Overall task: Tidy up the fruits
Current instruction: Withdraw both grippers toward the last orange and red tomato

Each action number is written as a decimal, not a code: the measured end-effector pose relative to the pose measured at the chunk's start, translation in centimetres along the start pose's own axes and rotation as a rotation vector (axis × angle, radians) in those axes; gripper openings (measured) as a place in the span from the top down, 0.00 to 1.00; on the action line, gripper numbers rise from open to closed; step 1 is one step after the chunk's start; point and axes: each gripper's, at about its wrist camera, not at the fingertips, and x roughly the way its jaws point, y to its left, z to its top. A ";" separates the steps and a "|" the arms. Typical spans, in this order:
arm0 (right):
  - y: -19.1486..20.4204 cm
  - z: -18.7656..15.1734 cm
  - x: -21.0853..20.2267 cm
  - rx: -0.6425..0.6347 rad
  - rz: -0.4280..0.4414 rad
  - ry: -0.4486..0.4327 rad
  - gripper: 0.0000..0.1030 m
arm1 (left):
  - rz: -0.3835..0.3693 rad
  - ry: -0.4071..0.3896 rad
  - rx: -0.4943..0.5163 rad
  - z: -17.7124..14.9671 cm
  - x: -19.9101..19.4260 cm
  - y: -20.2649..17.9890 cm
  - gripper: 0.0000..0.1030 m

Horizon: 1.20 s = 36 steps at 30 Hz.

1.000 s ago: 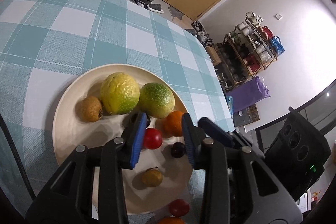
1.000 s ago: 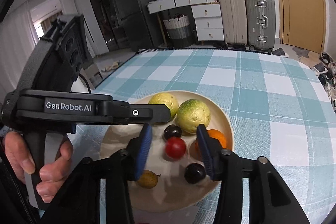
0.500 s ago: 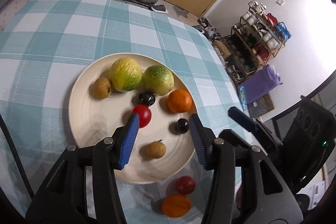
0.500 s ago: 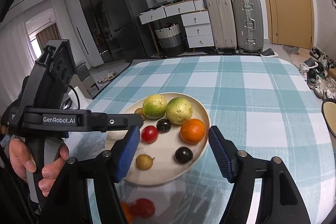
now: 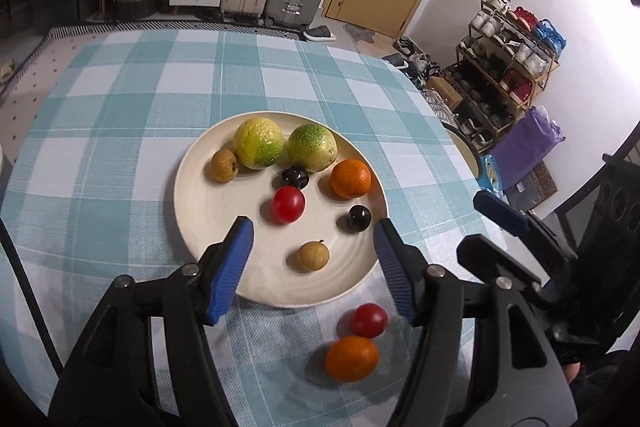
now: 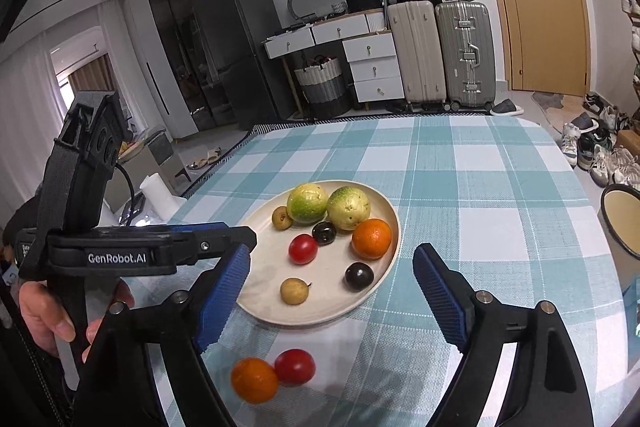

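A cream plate (image 5: 200, 203) (image 6: 384, 291) on the checked tablecloth carries two green-yellow citrus fruits (image 5: 258, 143), an orange (image 5: 350, 178) (image 6: 371, 238), a red tomato (image 5: 288, 203) (image 6: 303, 248), dark plums (image 5: 358, 217) and small brown fruits (image 5: 313, 255). On the cloth in front of the plate lie a loose tomato (image 5: 369, 319) (image 6: 295, 366) and a loose orange (image 5: 352, 357) (image 6: 255, 379). My left gripper (image 5: 314, 255) hangs above the plate's near edge, jaws opening, nothing between them. My right gripper (image 6: 332, 293) is beside it, jaws opening wide and empty.
A dark-rimmed bowl (image 6: 622, 219) stands at the table's right edge. A white paper roll (image 6: 158, 189) sits off the left side. Suitcases (image 6: 464, 55), drawers and a shoe rack (image 5: 508, 67) stand beyond the table. A hand (image 6: 44, 319) grips the left tool's handle.
Both grippers have drawn back and up from the plate while their jaws spread apart. The tomato and plum they hovered over stay on the plate. The loose tomato and orange came into view.
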 end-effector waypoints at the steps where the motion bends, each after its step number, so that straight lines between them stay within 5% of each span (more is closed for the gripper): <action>1: 0.1 0.0 -0.3 -0.001 0.002 -0.004 0.16 | 0.005 -0.003 0.004 -0.1 -0.3 -0.1 0.41; 7: 1.0 -0.2 -1.7 -0.014 0.008 -0.023 0.12 | 0.051 -0.027 0.017 -0.9 -1.8 -0.7 0.28; 15: 2.1 -0.9 -3.2 -0.021 0.033 -0.032 0.08 | 0.142 -0.029 0.046 -2.8 -3.4 -1.4 0.27; 36: 3.2 -4.1 -5.8 -0.018 0.014 -0.020 0.02 | 0.178 -0.004 0.046 -8.4 -3.6 -1.4 0.17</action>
